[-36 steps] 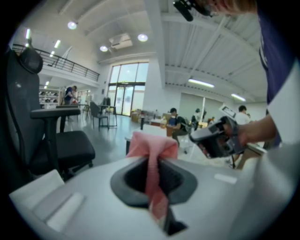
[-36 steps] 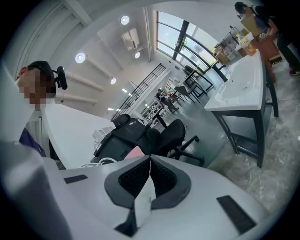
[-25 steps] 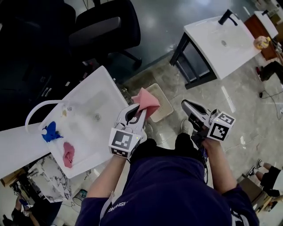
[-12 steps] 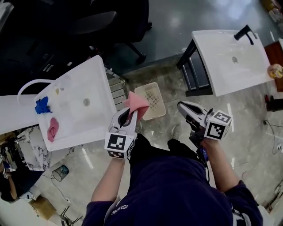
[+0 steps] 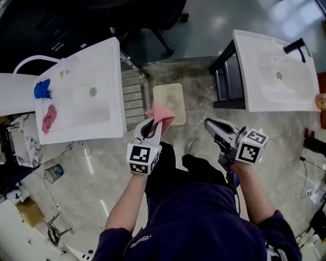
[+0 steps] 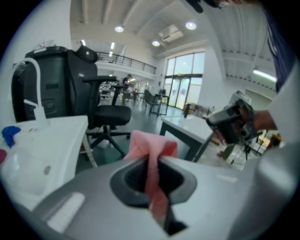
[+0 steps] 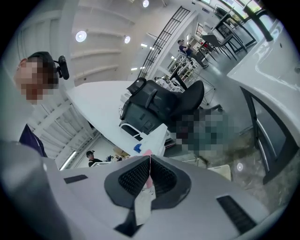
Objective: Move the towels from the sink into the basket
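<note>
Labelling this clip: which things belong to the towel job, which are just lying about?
Job: light pink towel, clamped in left gripper; basket; sink holding blue towel and darker pink towel.
Lying about: second sink with black faucet; office chair.

The top edge cut off the black office chair; jaws of the left gripper hid part of the pink cloth towel.

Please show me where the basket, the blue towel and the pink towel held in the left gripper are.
basket [image 5: 168, 85], head view, on its far rim.
blue towel [image 5: 42, 89], head view, on its middle.
held pink towel [image 5: 161, 112], head view, on its bunched free end.
</note>
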A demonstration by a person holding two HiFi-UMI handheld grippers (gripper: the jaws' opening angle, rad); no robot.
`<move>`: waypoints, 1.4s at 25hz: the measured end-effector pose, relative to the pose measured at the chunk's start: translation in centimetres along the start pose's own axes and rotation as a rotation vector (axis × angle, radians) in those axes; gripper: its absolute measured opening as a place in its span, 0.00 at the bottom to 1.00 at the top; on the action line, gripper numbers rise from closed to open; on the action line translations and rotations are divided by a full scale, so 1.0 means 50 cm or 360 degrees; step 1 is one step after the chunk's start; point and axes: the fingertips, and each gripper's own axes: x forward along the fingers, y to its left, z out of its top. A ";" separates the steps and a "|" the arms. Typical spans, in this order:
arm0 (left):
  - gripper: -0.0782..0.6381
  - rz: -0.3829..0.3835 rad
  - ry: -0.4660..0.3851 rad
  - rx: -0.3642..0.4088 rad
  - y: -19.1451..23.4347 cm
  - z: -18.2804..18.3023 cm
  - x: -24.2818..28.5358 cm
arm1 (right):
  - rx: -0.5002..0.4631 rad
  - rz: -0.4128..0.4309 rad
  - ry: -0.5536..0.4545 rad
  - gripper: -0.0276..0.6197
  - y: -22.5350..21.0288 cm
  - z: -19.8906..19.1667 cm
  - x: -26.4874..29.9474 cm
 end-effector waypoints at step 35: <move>0.14 -0.0099 0.0208 0.0019 0.169 -0.604 0.522 | -0.0044 0.0040 -0.0013 0.06 -0.518 -0.300 0.307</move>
